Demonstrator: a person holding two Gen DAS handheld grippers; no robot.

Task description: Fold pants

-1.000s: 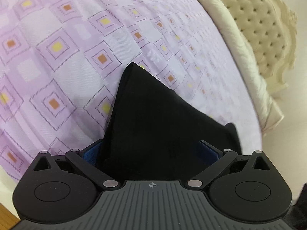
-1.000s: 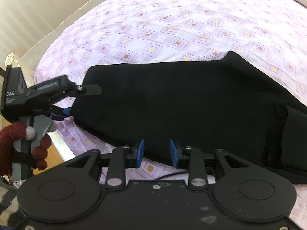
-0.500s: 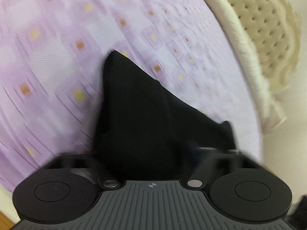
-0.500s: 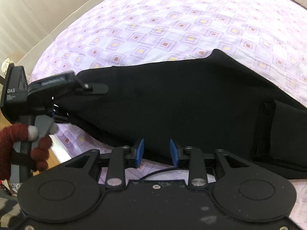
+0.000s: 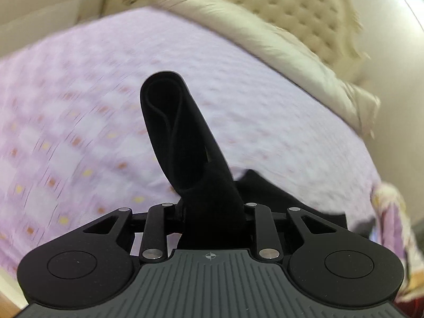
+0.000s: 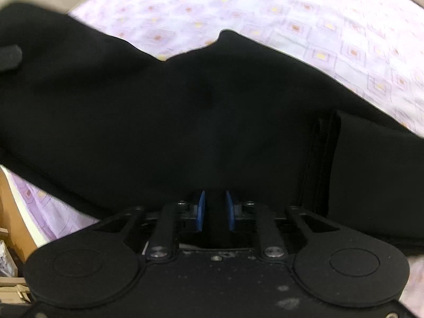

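Room to move: loads of bare lilac bedspread (image 5: 265, 111) past the pants toward the headboard end, and the bed's near edge sat right under both tools. A strip of wooden floor (image 6: 13, 212) showed off the left corner.

Edges: the far hem of the pants (image 6: 185, 122) ran wavy across the sheet, with one little peak sticking up mid-bed. On the right a folded-over flap made a straight vertical edge.

Pants spot: draped across the near side of the bed, part of them lifted off it.

Left gripper (image 5: 212, 220): clamped narrow on a bunched end of the pants, cloth standing up out of it like a rolled tube, looped at the tip. Pointed toward the cream tufted headboard (image 5: 286, 13). Pretty blurry shot tbh.

Right gripper (image 6: 215, 209): low at the bed's near edge, aimed across the mattress. Blue pads (image 6: 201, 209) stood a small way apart with black cloth between them; looked pinched on the pants, though everything there was black on black.

Count: one pair of pants, two grippers, one bed, one headboard, one puffy cream pillow roll (image 5: 278, 45) along the head edge.
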